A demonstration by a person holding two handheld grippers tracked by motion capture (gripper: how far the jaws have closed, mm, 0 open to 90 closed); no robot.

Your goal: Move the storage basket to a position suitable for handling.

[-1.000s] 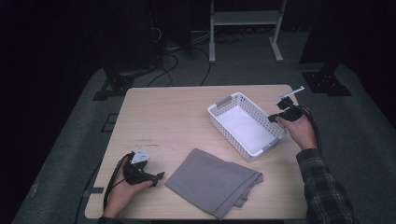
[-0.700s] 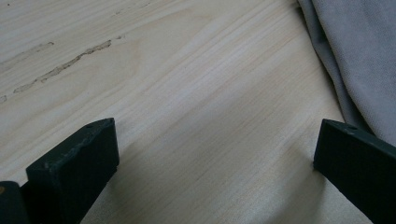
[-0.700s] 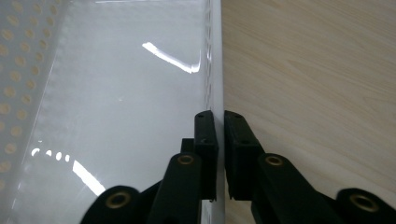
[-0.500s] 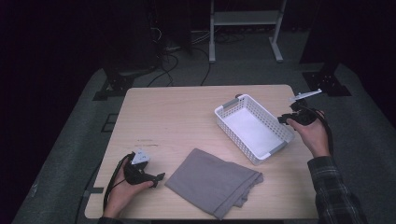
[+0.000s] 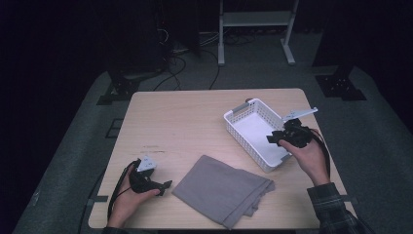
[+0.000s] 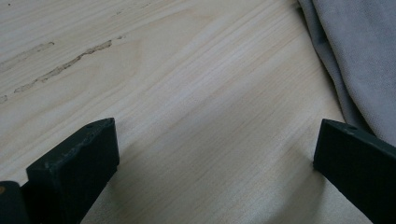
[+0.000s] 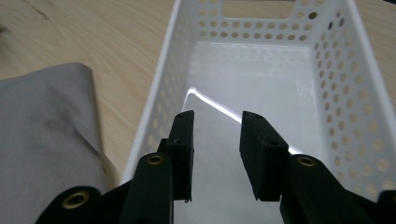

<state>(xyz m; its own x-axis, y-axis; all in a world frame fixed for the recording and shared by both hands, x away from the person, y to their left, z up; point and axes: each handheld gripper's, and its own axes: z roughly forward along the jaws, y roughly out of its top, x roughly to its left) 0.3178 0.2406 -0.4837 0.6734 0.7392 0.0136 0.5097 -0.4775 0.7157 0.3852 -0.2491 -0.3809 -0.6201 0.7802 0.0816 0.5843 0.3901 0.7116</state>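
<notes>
Since a second ago the right tool [image 5: 278,138] has shifted with the white basket [image 5: 243,113], which now lies more squarely on the table [image 5: 185,117], its long axis running away from that tool toward the far handle slot, its inside bare. Over the basket's near end, the right tool [image 7: 215,154] hovers with its jaws a narrow gap apart and holding nothing, the hand [image 5: 308,157] reaching in from the near right edge. Resting low on the table, the left tool [image 5: 163,186] has its jaws wide apart, with the folded grey cloth [image 5: 221,189] just to its right.
</notes>
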